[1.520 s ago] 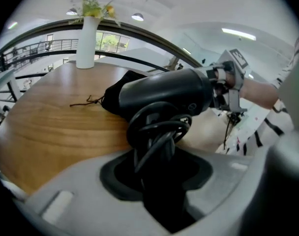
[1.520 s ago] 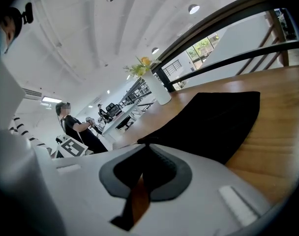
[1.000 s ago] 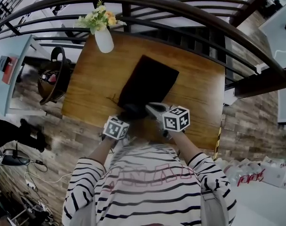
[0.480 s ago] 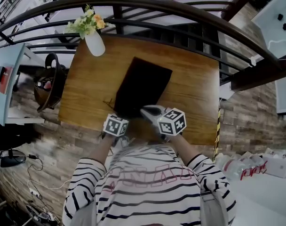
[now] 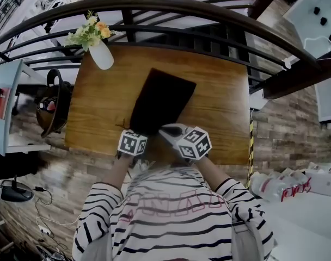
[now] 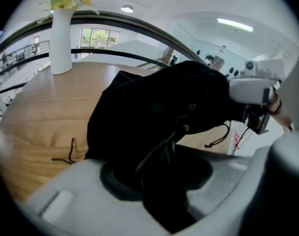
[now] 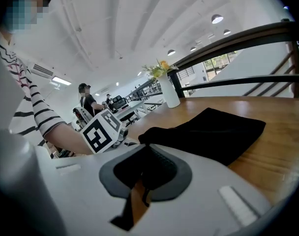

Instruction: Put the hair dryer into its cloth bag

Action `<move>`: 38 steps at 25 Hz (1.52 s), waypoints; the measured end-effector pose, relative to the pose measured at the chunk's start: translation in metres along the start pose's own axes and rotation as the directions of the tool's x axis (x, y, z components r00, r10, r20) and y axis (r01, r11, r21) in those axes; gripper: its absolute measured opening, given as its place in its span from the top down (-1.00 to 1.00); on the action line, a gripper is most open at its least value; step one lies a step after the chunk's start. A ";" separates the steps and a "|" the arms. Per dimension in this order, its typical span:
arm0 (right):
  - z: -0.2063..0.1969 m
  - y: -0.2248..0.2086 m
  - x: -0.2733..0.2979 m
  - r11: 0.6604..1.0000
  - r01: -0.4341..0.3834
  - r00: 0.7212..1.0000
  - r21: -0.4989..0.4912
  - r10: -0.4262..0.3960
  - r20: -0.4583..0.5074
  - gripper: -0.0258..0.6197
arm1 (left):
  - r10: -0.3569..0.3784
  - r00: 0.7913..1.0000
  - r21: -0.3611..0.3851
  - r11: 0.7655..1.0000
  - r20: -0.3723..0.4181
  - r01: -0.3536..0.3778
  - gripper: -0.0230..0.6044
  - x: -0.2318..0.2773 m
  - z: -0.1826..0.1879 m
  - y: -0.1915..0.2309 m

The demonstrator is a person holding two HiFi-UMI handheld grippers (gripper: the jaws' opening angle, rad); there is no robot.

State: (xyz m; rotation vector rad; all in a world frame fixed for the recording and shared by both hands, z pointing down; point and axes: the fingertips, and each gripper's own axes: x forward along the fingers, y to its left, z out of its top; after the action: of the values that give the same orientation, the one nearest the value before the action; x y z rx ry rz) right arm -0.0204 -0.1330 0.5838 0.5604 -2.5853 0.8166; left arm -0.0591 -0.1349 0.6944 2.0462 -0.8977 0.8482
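Black fabric now covers the dark lump that showed at the mouth of the cloth bag (image 5: 161, 99) a second ago, and the left gripper (image 6: 163, 181) has slid a little closer to that mouth; the right gripper (image 7: 139, 178) has barely shifted, only rolled a little. The bag lies slantwise on the wooden table (image 5: 220, 113), its mouth at the near edge and its closed end toward the far edge. The hair dryer (image 6: 162, 146) sits in the mouth: its dark handle and cord stick out between the left gripper's jaws, which clasp the handle, while the rest is hidden under the cloth. The right gripper's jaws are pinched tight on the rim of the bag's mouth. A drawstring (image 6: 66, 154) trails on the wood beside the mouth. A white vase (image 5: 102, 56) holding flowers (image 5: 89, 31) stands at the table's far left corner. Pink letters cross the person's striped shirt (image 5: 176, 222), too warped to read.
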 end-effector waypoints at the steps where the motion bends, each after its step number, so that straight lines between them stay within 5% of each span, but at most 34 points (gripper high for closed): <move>1: 0.001 -0.003 -0.002 1.000 0.004 1.000 0.005 -0.004 0.004 0.87 | 0.000 1.000 0.002 1.000 0.001 0.000 0.40 0.000 0.002 0.000; 28: 0.005 0.002 -0.001 1.000 -0.021 1.000 -0.004 0.021 0.015 0.87 | -0.059 0.993 -0.092 0.993 0.104 0.069 0.40 -0.004 0.046 -0.004; 38: 0.005 0.003 -0.001 0.999 -0.045 0.999 -0.009 0.045 0.015 0.87 | -0.037 0.994 -0.075 0.996 0.103 0.045 0.39 0.020 0.061 -0.005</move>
State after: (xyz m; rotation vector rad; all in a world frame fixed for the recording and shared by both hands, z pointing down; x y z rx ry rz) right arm -0.0226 -0.1333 0.5782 0.5093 -2.6234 0.8183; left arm -0.0278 -0.1890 0.6773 2.0485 -0.9262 0.6826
